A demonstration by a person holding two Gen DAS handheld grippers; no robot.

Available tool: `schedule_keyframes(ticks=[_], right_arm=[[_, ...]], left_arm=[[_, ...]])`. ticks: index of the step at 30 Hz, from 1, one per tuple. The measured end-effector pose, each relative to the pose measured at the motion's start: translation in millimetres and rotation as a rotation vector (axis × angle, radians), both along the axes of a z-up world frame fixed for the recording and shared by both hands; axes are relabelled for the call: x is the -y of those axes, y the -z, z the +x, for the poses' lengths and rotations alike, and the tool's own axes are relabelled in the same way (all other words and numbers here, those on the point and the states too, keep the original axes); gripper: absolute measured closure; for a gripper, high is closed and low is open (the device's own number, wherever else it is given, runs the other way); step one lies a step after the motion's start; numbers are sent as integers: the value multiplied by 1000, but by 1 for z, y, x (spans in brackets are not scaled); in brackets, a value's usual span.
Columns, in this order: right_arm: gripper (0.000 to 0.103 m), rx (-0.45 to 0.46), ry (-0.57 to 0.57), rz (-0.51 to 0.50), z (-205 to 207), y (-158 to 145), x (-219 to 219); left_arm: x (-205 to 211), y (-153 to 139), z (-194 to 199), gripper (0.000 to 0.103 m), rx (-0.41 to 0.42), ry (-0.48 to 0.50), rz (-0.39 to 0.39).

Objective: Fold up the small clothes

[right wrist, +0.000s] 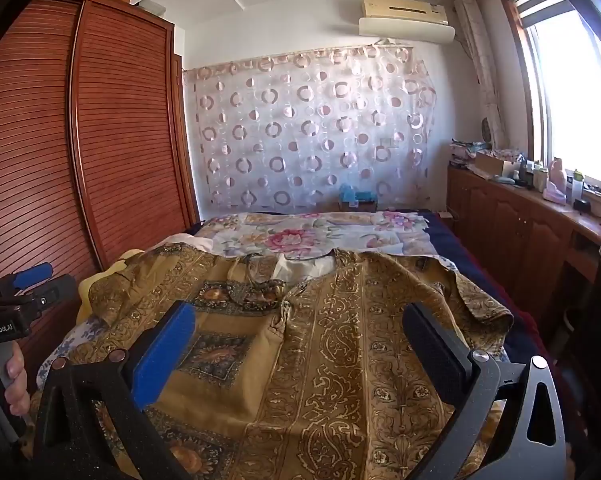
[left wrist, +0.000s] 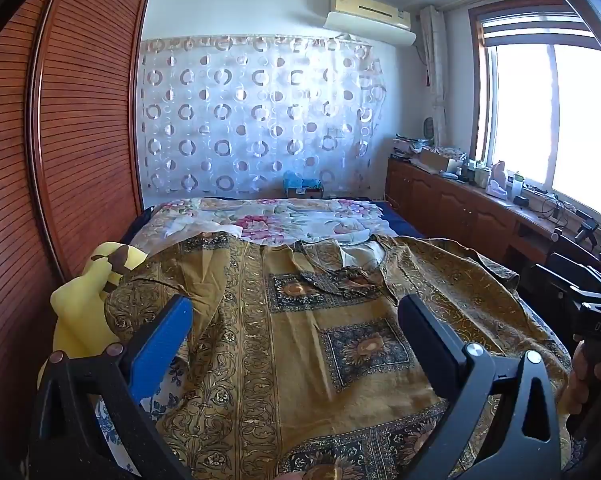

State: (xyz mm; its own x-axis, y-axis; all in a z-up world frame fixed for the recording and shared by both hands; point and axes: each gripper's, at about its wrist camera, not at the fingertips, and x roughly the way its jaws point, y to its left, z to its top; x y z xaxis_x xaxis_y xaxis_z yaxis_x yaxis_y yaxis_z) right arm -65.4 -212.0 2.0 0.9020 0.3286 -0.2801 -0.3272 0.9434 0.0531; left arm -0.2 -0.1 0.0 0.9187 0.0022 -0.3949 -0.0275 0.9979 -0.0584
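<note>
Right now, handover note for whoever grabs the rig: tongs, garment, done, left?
Left tongs: open, nothing between the fingers, hovering over the left half of the shirt.
Right tongs: open, nothing held, over the right half.
Patterned gold-brown shirt: spread out front up on the bed, collar towards the far wall, sleeves out to both sides. A yellow cloth pokes out beside the left sleeve.
Done: shirt laid out; no fold visible.
Left: all folds, probably sleeves in first, then the body.
</note>
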Motion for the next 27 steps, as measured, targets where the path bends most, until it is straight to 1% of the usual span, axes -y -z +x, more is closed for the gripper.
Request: schedule_keyframes(ticks=[16,17,27], right_arm=[[0,-5,-1,2,-6,3,-8],[0,-7,-4,11,-1,1,-1],[0,-8,-5,12,-2,0,-1]], left_arm=[[-1,0,1,0,-8,-6,8],[-1,0,1,0,-8,-5,7],[2,-1,1,0,-8,-5,17]])
